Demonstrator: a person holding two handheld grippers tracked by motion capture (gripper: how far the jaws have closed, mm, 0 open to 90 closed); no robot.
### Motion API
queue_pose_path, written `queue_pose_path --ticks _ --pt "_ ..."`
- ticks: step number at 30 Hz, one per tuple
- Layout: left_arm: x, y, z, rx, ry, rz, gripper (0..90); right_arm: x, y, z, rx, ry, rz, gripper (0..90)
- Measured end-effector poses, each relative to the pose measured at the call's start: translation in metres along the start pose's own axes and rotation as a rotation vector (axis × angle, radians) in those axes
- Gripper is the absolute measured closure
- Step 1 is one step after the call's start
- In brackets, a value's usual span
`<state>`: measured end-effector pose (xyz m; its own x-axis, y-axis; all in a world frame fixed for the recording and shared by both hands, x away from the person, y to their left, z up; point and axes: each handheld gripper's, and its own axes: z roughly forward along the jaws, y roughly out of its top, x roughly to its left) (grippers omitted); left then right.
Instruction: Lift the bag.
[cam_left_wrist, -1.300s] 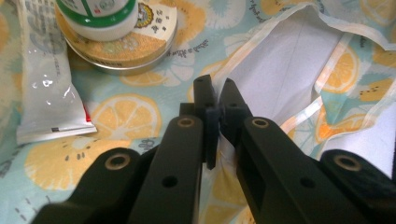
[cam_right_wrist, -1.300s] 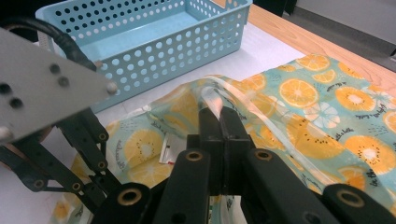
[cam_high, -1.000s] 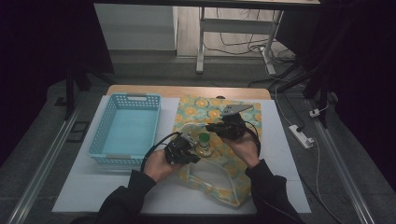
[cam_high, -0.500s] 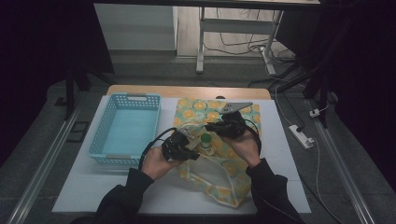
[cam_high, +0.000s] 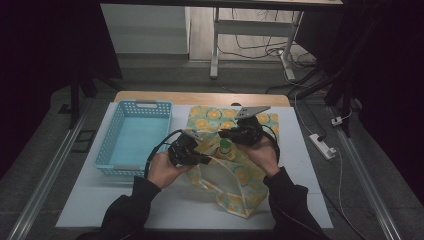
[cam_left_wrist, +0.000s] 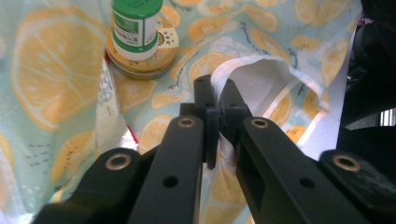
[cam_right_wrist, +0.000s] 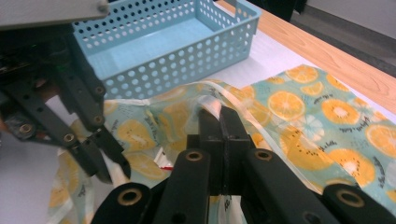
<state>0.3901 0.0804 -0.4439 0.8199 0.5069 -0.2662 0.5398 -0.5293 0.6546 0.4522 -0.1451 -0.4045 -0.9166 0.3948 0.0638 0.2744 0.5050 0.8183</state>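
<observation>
Lemon-print bag (cam_high: 235, 175), centre table: rim pinched by left gripper (cam_left_wrist: 218, 100) and right gripper (cam_right_wrist: 219, 122), jaws fully closed. Green-capped bottle (cam_left_wrist: 136, 25) on round tin (cam_left_wrist: 142, 53) inside. Blue basket (cam_high: 135, 137) left.

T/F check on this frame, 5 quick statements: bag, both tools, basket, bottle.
1. The left tool is shut on the rim of the lemon-print bag. True.
2. The right tool hangs open above the bag. False: its jaws are shut on the bag's rim.
3. The blue basket holds the bottle. False: nothing can be seen inside the basket, and the green-capped bottle stands on a round tin over the bag's fabric.
4. The basket sits to the left of the bag in the high view. True.
5. The bag lies folded flat and closed. False: the two tools hold its mouth apart.
</observation>
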Motion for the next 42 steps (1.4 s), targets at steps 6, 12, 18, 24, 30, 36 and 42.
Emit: queue_pose_path --ticks 6,12,18,24,30,36,42 --pt "0.005 0.005 -0.011 -0.014 -0.003 -0.013 88.7 0.003 0.005 -0.002 0.000 0.004 -0.014 90.0" --pt "0.008 0.011 -0.026 -0.039 -0.018 -0.025 88.8 0.006 0.009 -0.007 -0.006 0.014 -0.027 90.0" --pt "0.012 0.019 -0.042 -0.072 -0.033 -0.030 88.8 0.010 0.019 -0.011 -0.019 0.030 -0.036 90.0" --pt "0.016 0.027 -0.058 -0.091 -0.033 -0.033 88.9 0.018 0.028 -0.015 -0.030 0.055 -0.051 90.0" --pt "0.019 0.036 -0.074 -0.118 -0.038 -0.034 88.9 0.021 0.036 -0.016 -0.025 0.055 -0.064 90.0" --pt "0.020 0.046 -0.089 -0.153 -0.034 -0.027 89.0 0.024 0.047 -0.021 -0.029 0.048 -0.085 90.0" --pt "0.022 0.058 -0.106 -0.188 -0.011 -0.030 89.0 0.028 0.061 -0.027 -0.045 0.051 -0.104 90.0"
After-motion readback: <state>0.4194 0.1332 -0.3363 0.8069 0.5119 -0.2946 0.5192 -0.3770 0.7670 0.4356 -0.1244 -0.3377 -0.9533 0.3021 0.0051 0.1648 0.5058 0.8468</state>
